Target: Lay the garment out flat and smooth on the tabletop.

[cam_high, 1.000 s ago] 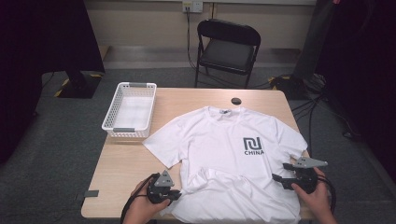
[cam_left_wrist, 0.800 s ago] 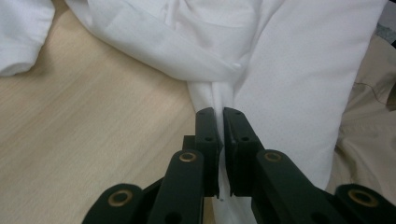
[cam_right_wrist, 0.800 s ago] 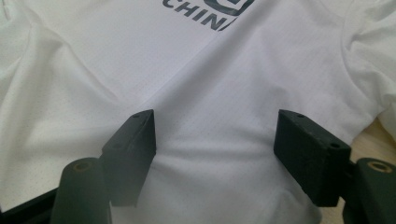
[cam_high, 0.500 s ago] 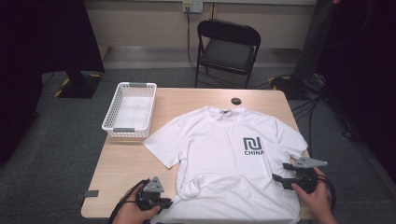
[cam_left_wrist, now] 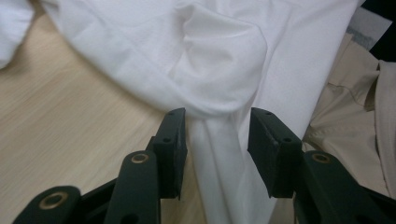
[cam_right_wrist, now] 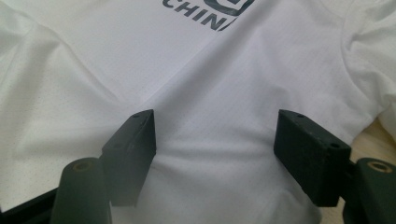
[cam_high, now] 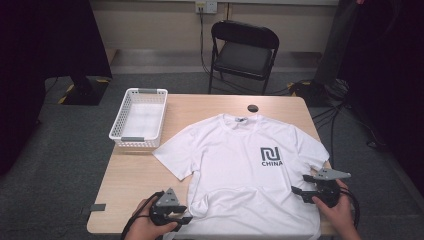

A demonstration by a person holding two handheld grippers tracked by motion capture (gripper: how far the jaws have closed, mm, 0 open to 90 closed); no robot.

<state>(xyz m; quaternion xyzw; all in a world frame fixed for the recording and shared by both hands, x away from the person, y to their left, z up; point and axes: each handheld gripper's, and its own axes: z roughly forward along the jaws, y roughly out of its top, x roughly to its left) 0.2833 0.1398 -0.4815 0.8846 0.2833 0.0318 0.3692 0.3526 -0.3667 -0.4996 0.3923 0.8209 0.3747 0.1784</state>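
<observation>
A white T-shirt (cam_high: 240, 165) with a dark "CHINA" logo (cam_high: 271, 157) lies face up on the wooden table (cam_high: 135, 175), collar at the far side. My left gripper (cam_high: 186, 216) is at the shirt's near left hem corner. Its jaws have just been opening. In the left gripper view a bunched fold of the shirt (cam_left_wrist: 219, 84) lies loose between the parted jaws of that gripper (cam_left_wrist: 217, 140). My right gripper (cam_high: 297, 192) rests at the shirt's right side below the sleeve. It stands open (cam_right_wrist: 215, 144) over flat fabric (cam_right_wrist: 210, 84), pinching nothing.
A white mesh basket (cam_high: 139, 117) stands at the table's far left. A small black round object (cam_high: 253, 108) lies beyond the collar. A black folding chair (cam_high: 243, 50) stands behind the table. The person's beige trousers (cam_left_wrist: 355, 107) hang past the near edge.
My left gripper has drawn back towards the near left corner of the table, and the shirt's hem corner came with it. The right gripper has kept still.
</observation>
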